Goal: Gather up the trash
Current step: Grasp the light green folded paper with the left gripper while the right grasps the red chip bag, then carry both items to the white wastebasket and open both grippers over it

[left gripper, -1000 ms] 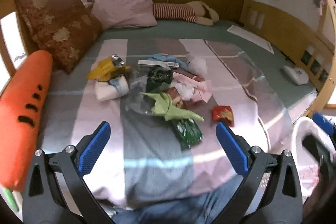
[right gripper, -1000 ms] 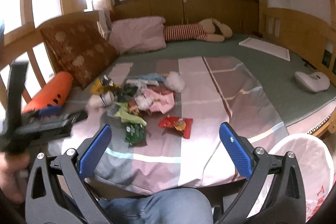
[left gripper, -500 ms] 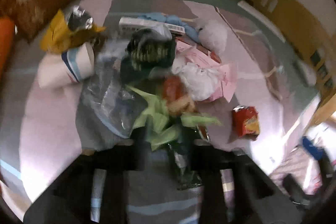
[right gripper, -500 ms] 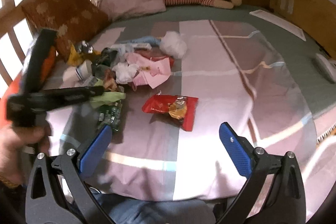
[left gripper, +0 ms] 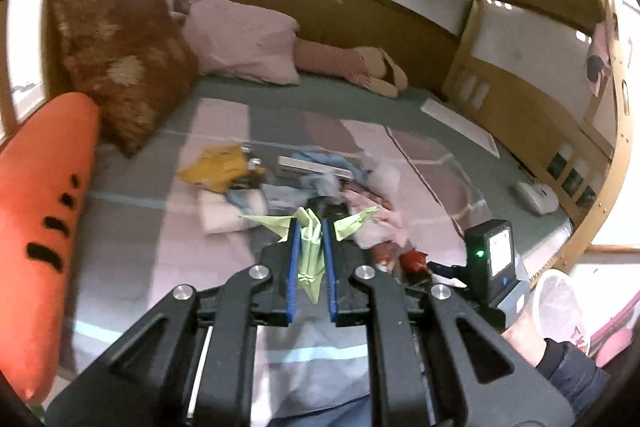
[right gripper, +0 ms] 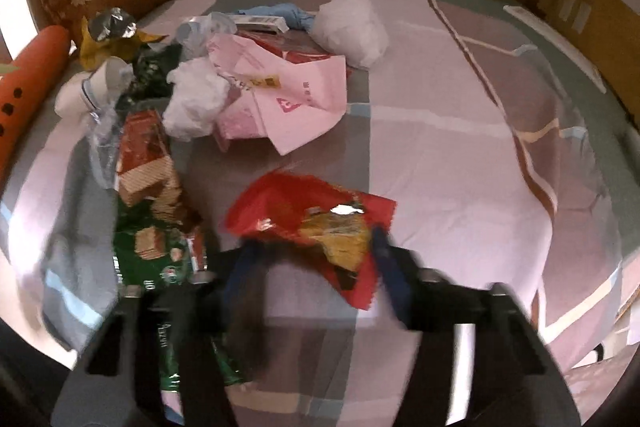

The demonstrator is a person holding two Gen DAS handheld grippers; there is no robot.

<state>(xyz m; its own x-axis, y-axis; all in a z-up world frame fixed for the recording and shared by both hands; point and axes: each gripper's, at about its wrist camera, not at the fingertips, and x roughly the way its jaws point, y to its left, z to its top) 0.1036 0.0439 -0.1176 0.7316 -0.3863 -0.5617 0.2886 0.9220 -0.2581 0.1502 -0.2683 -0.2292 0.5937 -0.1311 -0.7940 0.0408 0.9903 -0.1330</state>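
My left gripper [left gripper: 310, 227] is shut on a folded light green paper [left gripper: 310, 255] and holds it above the trash pile on the bed. In the right wrist view, my right gripper [right gripper: 310, 251] is low over a red snack wrapper [right gripper: 296, 203]. Its jaws are closing, blurred, with the wrapper between them; no firm pinch shows. The pile holds a pink paper [right gripper: 296, 91], white tissue [right gripper: 196, 99], a white wad [right gripper: 352, 27], a green packet [right gripper: 148, 259], a red wafer wrapper [right gripper: 144, 155] and a paper cup [right gripper: 100, 83]. The right gripper's body [left gripper: 492, 259] also shows in the left wrist view.
A bin lined with a white bag [left gripper: 560, 303] stands off the bed's right corner. An orange carrot cushion [left gripper: 36, 219], a brown pillow [left gripper: 116, 51], a pink pillow [left gripper: 240, 39] and a striped plush toy [left gripper: 348, 63] lie around the bed. A white device [left gripper: 536, 199] sits by the wooden rail.
My left gripper dipped into the pile, shut on the green paper and pulled back up with it. My right gripper dropped toward the red wrapper and its jaws narrowed.
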